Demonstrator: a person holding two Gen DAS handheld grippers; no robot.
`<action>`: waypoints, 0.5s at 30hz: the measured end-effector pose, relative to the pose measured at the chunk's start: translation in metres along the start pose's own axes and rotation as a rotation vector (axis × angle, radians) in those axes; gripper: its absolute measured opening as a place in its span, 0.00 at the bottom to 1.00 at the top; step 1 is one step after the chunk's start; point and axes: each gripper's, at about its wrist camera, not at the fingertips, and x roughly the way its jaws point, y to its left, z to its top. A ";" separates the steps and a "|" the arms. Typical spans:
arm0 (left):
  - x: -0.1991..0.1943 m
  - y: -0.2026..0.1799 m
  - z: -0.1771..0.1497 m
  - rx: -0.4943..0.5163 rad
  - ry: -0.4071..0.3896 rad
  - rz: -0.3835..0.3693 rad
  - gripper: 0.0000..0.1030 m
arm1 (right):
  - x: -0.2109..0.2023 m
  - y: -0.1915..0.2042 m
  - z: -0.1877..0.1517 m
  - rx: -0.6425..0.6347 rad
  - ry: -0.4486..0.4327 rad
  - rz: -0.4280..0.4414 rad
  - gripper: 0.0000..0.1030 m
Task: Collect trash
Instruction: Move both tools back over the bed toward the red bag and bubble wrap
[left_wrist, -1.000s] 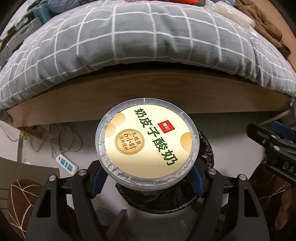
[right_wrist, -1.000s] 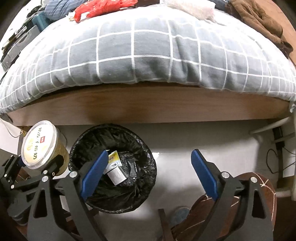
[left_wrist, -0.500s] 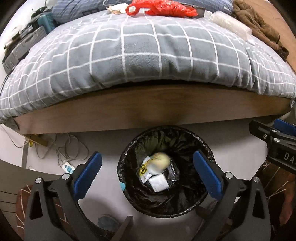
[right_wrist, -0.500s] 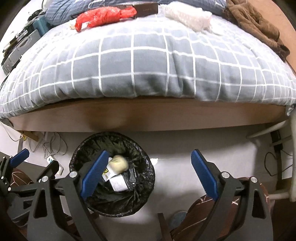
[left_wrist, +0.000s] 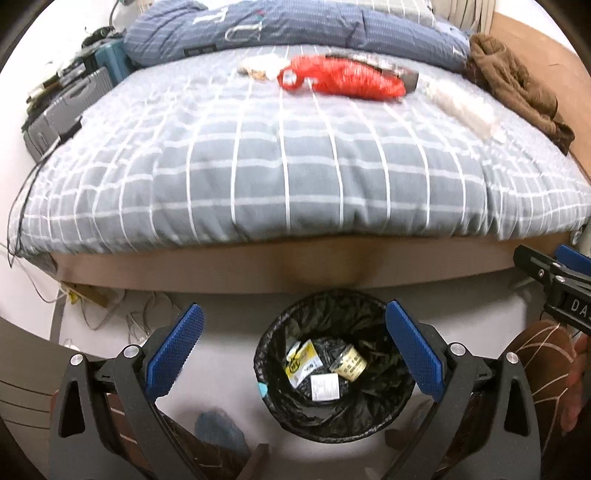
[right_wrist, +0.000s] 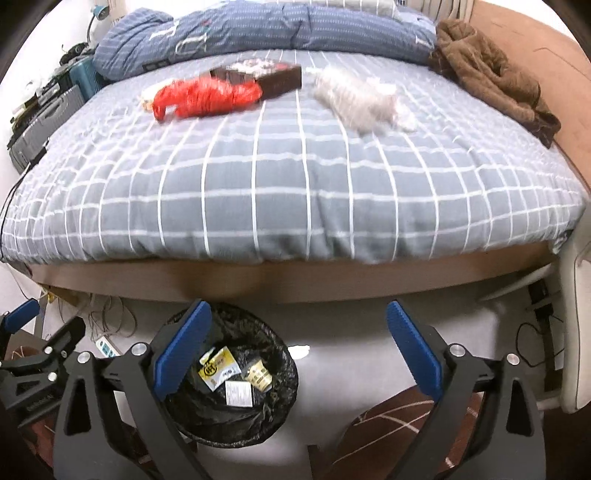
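Since both your tongs gape empty: next trash lies ahead, up on the bed.
Left tongs (left_wrist: 293, 347): spread wide over bin (left_wrist: 399, 417).
Right tongs (right_wrist: 299, 347): just widened, nothing between.
Red bag (right_wrist: 207, 96): long axis crosswise, nearer your left.
White wrapper (right_wrist: 354, 99): nearer your right.

Yogurt cup (left_wrist: 349, 366) in bin (left_wrist: 369, 421), before bed (left_wrist: 295, 177)

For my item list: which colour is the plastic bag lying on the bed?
Red; the bag shows best in the right wrist view.
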 end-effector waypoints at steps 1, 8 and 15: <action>-0.001 0.000 0.002 -0.002 -0.006 -0.004 0.94 | -0.004 0.000 0.003 -0.004 -0.012 -0.005 0.91; -0.020 0.002 0.034 -0.008 -0.067 -0.011 0.94 | -0.024 -0.001 0.031 -0.006 -0.078 -0.020 0.93; -0.026 -0.002 0.068 0.003 -0.099 -0.020 0.94 | -0.030 -0.002 0.058 -0.020 -0.114 -0.046 0.93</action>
